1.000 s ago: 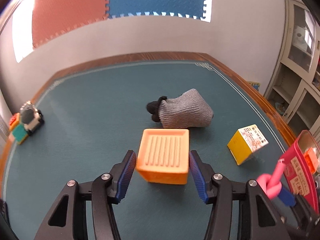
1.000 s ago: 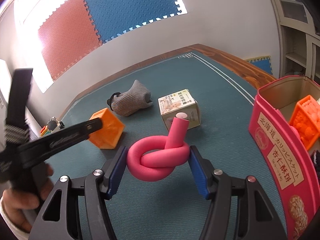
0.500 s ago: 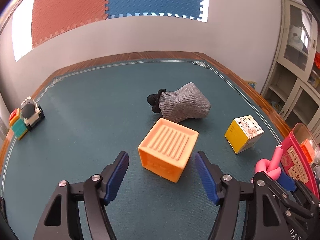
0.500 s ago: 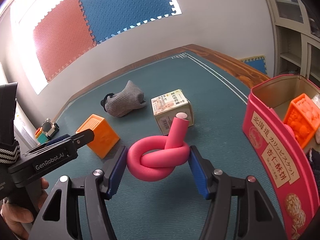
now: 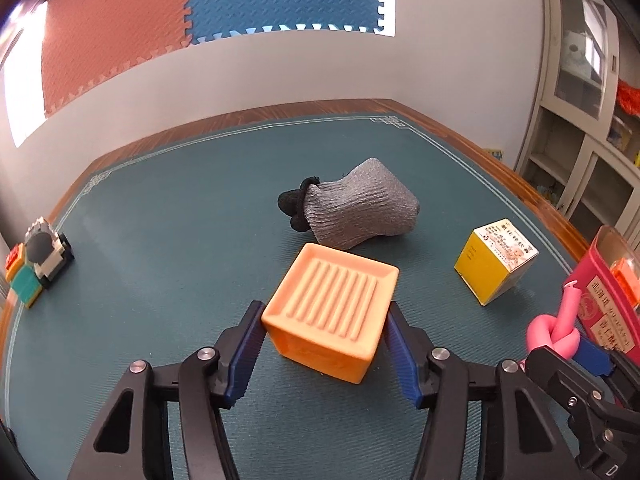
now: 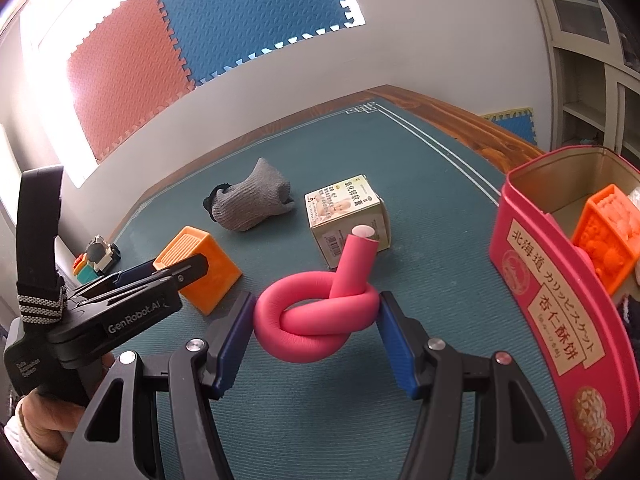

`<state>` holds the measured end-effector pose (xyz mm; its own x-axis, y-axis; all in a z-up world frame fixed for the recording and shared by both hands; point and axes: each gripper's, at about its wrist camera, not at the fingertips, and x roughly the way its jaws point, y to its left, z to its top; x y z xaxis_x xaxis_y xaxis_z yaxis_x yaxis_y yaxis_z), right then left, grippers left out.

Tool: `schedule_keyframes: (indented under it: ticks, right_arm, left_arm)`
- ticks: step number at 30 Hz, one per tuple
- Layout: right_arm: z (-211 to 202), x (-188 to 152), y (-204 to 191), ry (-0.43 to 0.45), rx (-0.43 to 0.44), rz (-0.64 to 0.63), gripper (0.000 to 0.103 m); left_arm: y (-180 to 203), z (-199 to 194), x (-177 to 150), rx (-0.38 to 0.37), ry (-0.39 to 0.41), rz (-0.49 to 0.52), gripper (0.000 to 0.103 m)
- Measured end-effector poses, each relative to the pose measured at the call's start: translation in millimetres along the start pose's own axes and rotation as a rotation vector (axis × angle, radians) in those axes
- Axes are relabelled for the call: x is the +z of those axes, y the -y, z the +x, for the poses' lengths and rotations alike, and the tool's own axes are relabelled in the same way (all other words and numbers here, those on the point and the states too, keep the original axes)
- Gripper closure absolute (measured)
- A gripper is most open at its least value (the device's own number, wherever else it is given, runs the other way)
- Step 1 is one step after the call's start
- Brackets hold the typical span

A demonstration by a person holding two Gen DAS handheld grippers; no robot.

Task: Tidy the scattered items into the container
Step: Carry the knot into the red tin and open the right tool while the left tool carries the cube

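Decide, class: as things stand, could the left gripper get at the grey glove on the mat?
Probably not directly. The orange block sits between the left gripper's fingers, and the grey glove lies right behind it. The gripper would have to go over or around the block first.

The teal table [image 5: 168, 248] holds an orange block [image 5: 332, 312], grey sock [image 5: 356, 212], yellow box [image 5: 494, 264] and pink tin [image 6: 560, 304].

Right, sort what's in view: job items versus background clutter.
Job:
- orange block, between the left gripper fingers
- pink knotted tube, clamped in the right gripper
- grey sock
- yellow box
- toy blocks
- pink tin

Lying about:
- foam mats
- cabinet
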<state>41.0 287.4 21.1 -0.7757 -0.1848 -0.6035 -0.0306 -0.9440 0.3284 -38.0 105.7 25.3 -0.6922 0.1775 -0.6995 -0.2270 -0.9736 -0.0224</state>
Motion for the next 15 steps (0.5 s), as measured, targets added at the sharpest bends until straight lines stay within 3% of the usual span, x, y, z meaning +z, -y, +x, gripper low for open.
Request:
schedule_keyframes:
  ticks: [10, 15]
  right_arm:
    - [-12, 0, 0, 0.058, -0.005, -0.009, 0.038]
    - [-43, 1, 1, 0.12, -0.044, -0.039, 0.038]
  left_arm:
    - [-10, -26, 0, -0.064, 0.067, -0.075, 0.044]
    - [-7, -36, -3, -0.108, 0.083, -0.069, 0.044]
